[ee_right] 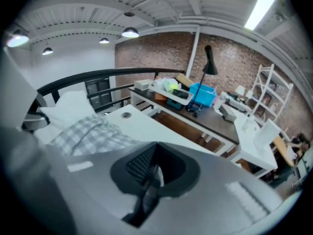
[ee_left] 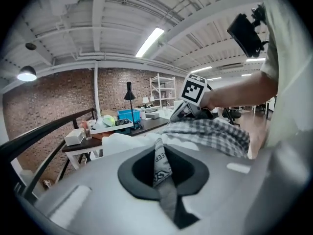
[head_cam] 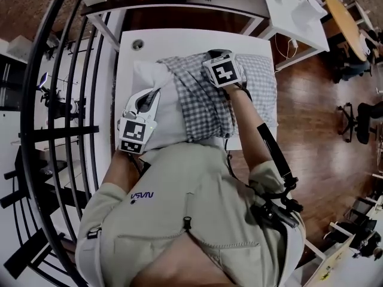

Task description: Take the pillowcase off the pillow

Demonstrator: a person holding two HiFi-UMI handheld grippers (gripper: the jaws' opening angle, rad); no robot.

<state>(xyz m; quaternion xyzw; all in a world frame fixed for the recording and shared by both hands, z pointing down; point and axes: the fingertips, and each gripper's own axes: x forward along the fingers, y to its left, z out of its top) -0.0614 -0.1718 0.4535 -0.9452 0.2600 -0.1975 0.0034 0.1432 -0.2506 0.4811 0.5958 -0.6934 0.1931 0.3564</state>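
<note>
Bench (head_cam: 179, 40): white, carried the pillow and nothing else that I could make out.
Pillow (head_cam: 151, 76): white, lay across the bench; its end on the person's left was bare, the rest was under cloth.
Pillowcase (head_cam: 203, 100): grey-and-white check, bunched in thick folds over the pillow's middle and lying flatter over the end on the person's right.
Left tool (ee_left: 159, 153): jaws together, clamped on a printed label (ee_left: 160, 160), a narrow cloth strip that stood up between the pads. In the head view this tool sat at the bare end of the pillow, just beside the bunched edge of the pillowcase.
Right tool (ee_right: 154, 168): jaws together. A pale sliver showed between the pads; I could not tell what it was. In the head view the tool sat on top of the check folds at the pillow's far edge.
Person: bent over the near edge of the bench, pale shirt, one arm to each tool.
Surroundings: dark desk behind the bench with a black lamp (ee_right: 208, 67) and a blue box (ee_right: 201, 94); black railing (head_cam: 54, 100) to the left.
</note>
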